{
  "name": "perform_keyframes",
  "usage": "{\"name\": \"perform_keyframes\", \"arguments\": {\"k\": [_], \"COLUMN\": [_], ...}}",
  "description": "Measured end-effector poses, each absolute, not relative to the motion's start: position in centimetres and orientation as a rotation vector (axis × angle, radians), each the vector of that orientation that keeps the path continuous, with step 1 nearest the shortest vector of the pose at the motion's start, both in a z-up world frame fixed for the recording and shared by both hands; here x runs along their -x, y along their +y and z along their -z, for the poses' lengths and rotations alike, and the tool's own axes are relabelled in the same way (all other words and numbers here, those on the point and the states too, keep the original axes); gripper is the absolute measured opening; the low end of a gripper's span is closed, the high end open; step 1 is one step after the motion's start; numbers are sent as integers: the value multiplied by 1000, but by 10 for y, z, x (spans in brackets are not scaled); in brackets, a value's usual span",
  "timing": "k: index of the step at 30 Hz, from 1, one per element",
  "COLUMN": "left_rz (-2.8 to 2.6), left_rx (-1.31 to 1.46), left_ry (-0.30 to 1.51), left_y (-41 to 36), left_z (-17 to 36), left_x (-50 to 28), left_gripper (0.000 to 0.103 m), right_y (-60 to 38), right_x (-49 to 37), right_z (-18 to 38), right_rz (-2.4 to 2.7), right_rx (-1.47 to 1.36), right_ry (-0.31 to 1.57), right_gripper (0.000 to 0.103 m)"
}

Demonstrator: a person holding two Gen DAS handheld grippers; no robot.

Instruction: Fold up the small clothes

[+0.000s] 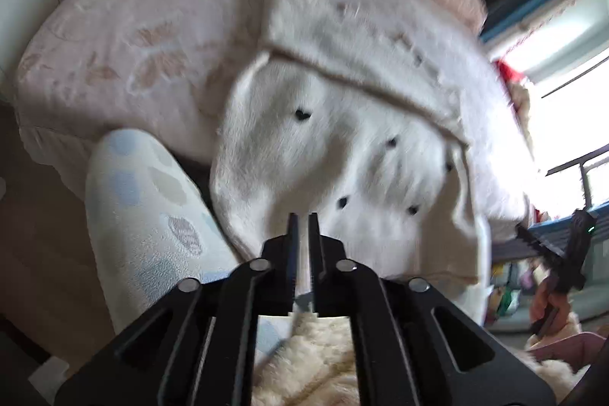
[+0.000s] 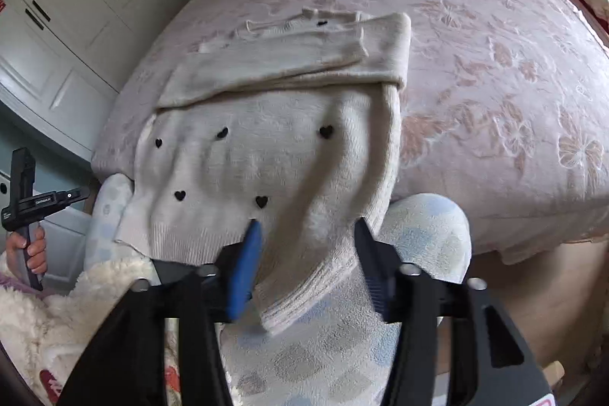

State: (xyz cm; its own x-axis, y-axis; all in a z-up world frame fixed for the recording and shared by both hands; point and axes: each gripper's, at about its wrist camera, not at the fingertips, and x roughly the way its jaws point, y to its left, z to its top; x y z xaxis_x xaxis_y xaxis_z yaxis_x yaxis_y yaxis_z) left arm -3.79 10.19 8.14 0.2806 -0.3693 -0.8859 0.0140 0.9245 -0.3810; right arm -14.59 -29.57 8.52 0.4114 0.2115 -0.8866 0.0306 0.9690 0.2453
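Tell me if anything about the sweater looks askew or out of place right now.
The sweater is not lying fully on the bed. Its lower hem spills over the bed's edge and drapes onto the person's knee, with one corner hanging between the open fingers of the right gripper. The sleeves are folded across the top.

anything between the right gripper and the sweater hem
Nothing visible. The open right gripper sits right at the cream sweater, its hem draped over the person's knee between the fingers.
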Motion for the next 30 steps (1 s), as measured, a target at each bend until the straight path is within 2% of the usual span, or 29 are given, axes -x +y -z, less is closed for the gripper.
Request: {"name": "perform_keyframes", "arguments": {"k": [1,2,9,10,14,15,16,17,18,19,20,22,30], "left_rz": [243,217,177,180,229,230,243,252,267,307,318,306,239], "left_rx": [309,305,349,370,417,407,385,375,368,390,419,460,456], "left_ry": [1297,1346,1498,1502,1496,1499,1505,1503,1507,1526,1550,1525,1336], "left_y": [99,97,100,100,87,80,73,69,64,61,61,68,127], "left_z": [-69,-53,-12,-9,3,5,10,13,16,20,23,13,-86], "left_x": [37,34,51,53,45,41,34,31,28,25,24,27,65], "left_gripper": [21,34,37,38,50,51,51,47,29,16,0,0,0], "right_y": [-292,-288,-268,-268,-268,-267,-266,-264,-263,-264,-265,-264,-294], "right_x": [143,143,176,178,167,163,158,154,149,147,148,152,192], "right_z": [-76,-66,-22,-22,-15,-11,-8,-4,2,4,1,-14,-100], "right_rz": [-105,-107,-153,-157,-184,-181,-176,-172,-169,-171,-170,-186,-195], "right_rx": [-225,-219,-246,-258,-336,-351,-360,-364,-369,-386,-404,-393,-361], "right_ry": [1172,1212,1369,1355,1338,1334,1327,1326,1340,1349,1326,1279,1130], "right_gripper": [61,61,62,66,68,67,60,38,20,10,9,9,8]}}
